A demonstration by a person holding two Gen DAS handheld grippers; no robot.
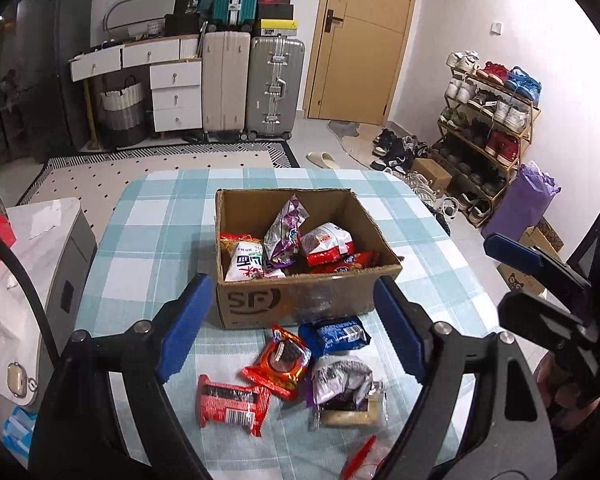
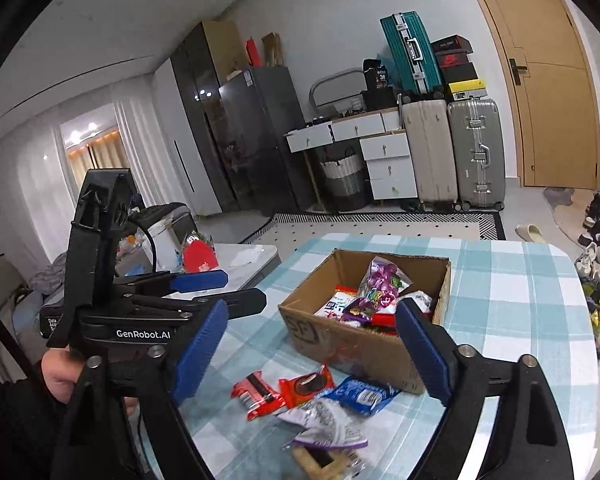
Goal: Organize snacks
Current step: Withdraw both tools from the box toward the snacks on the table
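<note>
An open cardboard box point(image 1: 300, 300) point(image 2: 364, 348) stands on the checked table and holds several snack packs point(image 1: 288, 244). In front of it lie loose snacks: a red cookie pack point(image 1: 278, 360) point(image 2: 306, 388), a blue pack point(image 1: 336, 334) point(image 2: 362, 394), a red wafer pack point(image 1: 230, 404) point(image 2: 256, 396), a white-purple bag point(image 1: 340, 380) point(image 2: 324, 424) and a clear-wrapped biscuit point(image 1: 352, 410). My left gripper point(image 1: 290, 328) is open and empty above the loose snacks. My right gripper point(image 2: 312, 352) is open and empty, hovering over them. The right gripper also shows at the right edge of the left wrist view point(image 1: 540, 276).
The table point(image 1: 148, 240) has a blue-white checked cloth. A white side table point(image 1: 40, 240) stands to the left. Suitcases point(image 1: 252, 88), a drawer unit, a door and a shoe rack point(image 1: 488, 120) are beyond.
</note>
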